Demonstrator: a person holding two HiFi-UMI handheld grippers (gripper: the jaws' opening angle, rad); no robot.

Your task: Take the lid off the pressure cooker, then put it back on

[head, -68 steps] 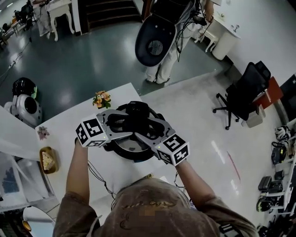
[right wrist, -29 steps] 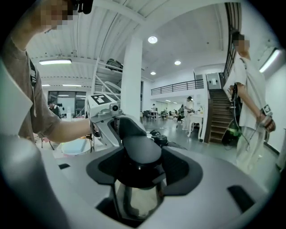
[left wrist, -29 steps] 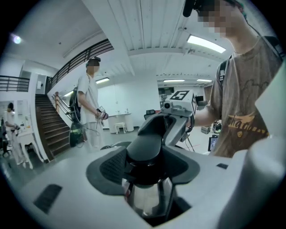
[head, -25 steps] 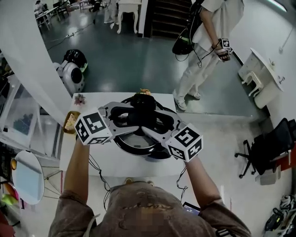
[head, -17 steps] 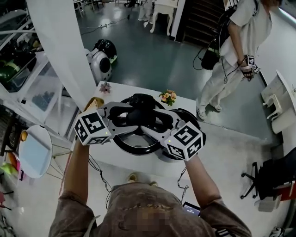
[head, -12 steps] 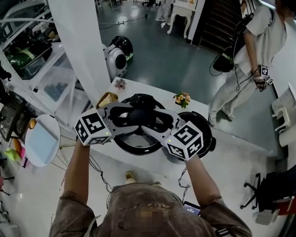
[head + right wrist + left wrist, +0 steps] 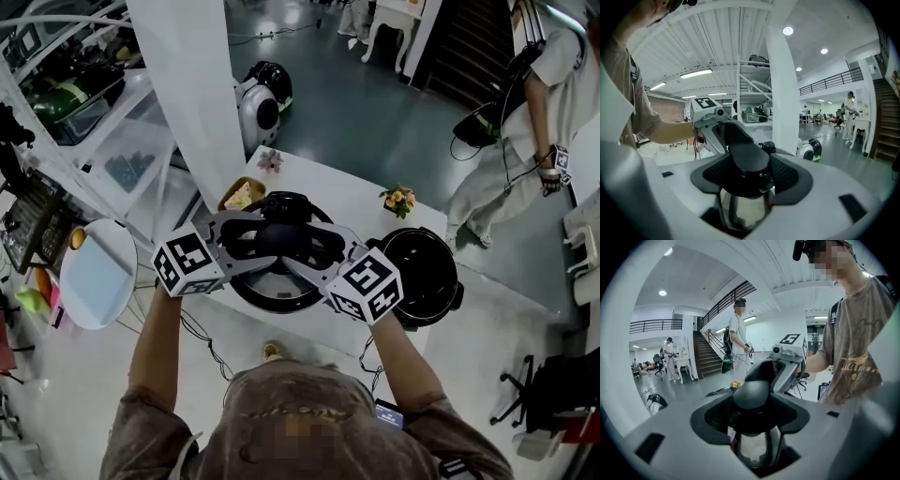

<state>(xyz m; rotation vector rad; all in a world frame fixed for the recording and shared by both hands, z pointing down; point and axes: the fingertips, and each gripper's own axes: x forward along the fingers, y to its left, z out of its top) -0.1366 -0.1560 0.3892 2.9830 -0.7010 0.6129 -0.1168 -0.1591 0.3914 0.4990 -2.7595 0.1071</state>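
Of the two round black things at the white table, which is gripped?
The black-rimmed round lid, clamped from both sides by the left gripper and right gripper; the open black cooker pot stands free on the white table beside it.

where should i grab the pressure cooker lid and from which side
The raised black handle on top of the lid, pinched from opposite sides, as the left hand-held gripper and right hand-held gripper hold it now. The lid's disc is too wide and flat for jaws.
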